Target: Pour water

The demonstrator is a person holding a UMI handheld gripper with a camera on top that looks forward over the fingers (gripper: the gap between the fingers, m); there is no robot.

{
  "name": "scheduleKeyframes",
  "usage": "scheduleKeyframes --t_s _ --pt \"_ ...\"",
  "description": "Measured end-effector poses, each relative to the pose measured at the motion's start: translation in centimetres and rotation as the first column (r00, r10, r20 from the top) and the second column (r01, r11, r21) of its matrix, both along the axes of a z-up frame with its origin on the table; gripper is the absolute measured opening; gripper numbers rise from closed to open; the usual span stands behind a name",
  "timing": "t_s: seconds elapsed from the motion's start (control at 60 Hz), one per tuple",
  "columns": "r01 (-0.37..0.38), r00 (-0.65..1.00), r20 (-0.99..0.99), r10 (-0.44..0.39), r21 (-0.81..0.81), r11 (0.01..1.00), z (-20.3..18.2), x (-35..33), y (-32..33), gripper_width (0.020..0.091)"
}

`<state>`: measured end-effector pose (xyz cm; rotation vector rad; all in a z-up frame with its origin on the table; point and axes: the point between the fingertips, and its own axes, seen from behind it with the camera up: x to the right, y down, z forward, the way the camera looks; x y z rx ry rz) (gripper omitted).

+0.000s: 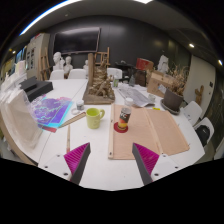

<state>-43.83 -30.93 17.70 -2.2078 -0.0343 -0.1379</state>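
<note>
A green mug [94, 117] stands on the white table [100, 172], beyond the fingers and a little to the left. To its right a dark bottle with a red cap [124, 118] stands upright on the near end of a wooden board [150, 132]. My gripper [112, 163] is open, with nothing between its pink pads. Only bare table and the board's near corner lie between the fingers. Both mug and bottle are well ahead of the fingertips.
A colourful sheet [49, 111] and a white tilted object [18, 122] lie to the left. A wooden model [99, 80] stands farther back. Papers [138, 96] and a dark device [172, 101] sit to the right. Chairs and a wall screen are behind.
</note>
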Motion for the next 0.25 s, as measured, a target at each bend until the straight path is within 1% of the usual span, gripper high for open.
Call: scheduleKeyframes --t_s 0.133,0.2,0.25 --pt "-0.003 1.0 0.019 0.003 0.003 1.0 0.19 -0.54 -0.49 0.0855" --pt "-0.025 0.999 0.023 0.025 0.012 1.0 0.48 -0.97 -0.22 0.0856" --pt "-0.021 1.0 0.023 0.021 0.016 1.0 0.75 -0.88 -0.06 0.0852"
